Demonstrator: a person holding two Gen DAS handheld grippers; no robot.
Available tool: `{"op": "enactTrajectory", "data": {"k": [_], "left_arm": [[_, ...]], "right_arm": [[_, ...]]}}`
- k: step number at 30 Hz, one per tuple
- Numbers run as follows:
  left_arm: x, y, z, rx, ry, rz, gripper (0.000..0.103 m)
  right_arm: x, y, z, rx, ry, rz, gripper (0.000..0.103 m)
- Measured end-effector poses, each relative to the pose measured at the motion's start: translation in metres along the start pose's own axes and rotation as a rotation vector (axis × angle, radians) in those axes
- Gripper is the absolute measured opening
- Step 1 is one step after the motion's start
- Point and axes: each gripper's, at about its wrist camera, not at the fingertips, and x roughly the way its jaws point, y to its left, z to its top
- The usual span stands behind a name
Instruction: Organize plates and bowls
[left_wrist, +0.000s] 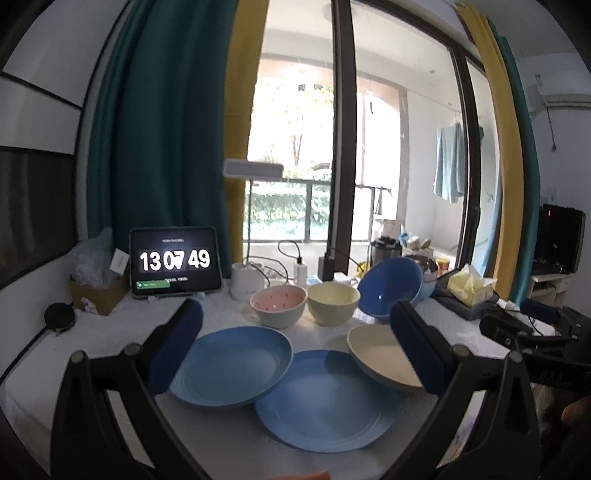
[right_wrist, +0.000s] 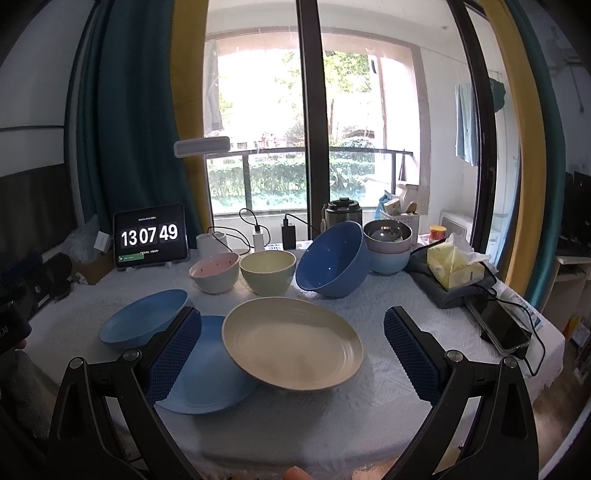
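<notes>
**Both grippers spread wide over a table of plates and bowls**

While the tablet clock (right_wrist: 149, 235) reads 13 07 49, both grippers hang above the white tablecloth (right_wrist: 406, 317) with nothing in them. Left gripper (left_wrist: 295, 347): blue-padded fingers set well apart, framing two blue plates. Nearest the camera lies the flat blue plate (left_wrist: 325, 400), and the deeper blue plate (left_wrist: 231, 365) sits to its left, its edge overlapping the flat one's rim. Right gripper (right_wrist: 291, 347): fingers equally wide apart, the beige plate (right_wrist: 291, 347) centred between them but untouched. That beige plate is tilted, its left edge propped on the flat blue plate.

Back row now, left to right: a pink-lined bowl (right_wrist: 215, 272) with dark seed-like specks, a pale yellow bowl (right_wrist: 267, 271) just beside it, then a dark blue bowl (right_wrist: 332, 260) tipped on its side with its mouth facing the camera. Behind that one, a stack of bowls (right_wrist: 388, 245) stands upright, light blue at the bottom, something metallic inside the top one. At the right edge rests a tissue pack (right_wrist: 456, 267) on dark cloth, with a phone (right_wrist: 506, 328) just in front.
</notes>
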Motion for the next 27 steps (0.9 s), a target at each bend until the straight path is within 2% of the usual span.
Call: {"op": "enactTrajectory", "data": {"k": [14, 16, 20, 23, 27], "left_arm": [[0.089, -0.052, -0.012, 0.042, 0.233, -0.04, 0.101], [0.103, -0.061, -0.015, 0.051, 0.264, -0.04, 0.101], [0.123, -0.075, -0.02, 0.062, 0.306, -0.035, 0.101], [0.135, -0.082, -0.024, 0.049, 0.339, -0.032, 0.1], [0.148, -0.092, -0.03, 0.051, 0.381, -0.018, 0.095]], "right_arm": [[0.054, -0.061, -0.005, 0.076, 0.072, -0.006, 0.101], [0.063, -0.067, -0.006, 0.097, 0.074, 0.008, 0.101], [0.085, -0.081, -0.008, 0.074, 0.138, 0.022, 0.101], [0.1, -0.089, -0.008, 0.092, 0.108, 0.052, 0.101], [0.123, -0.098, -0.012, 0.108, 0.147, 0.094, 0.101]]}}
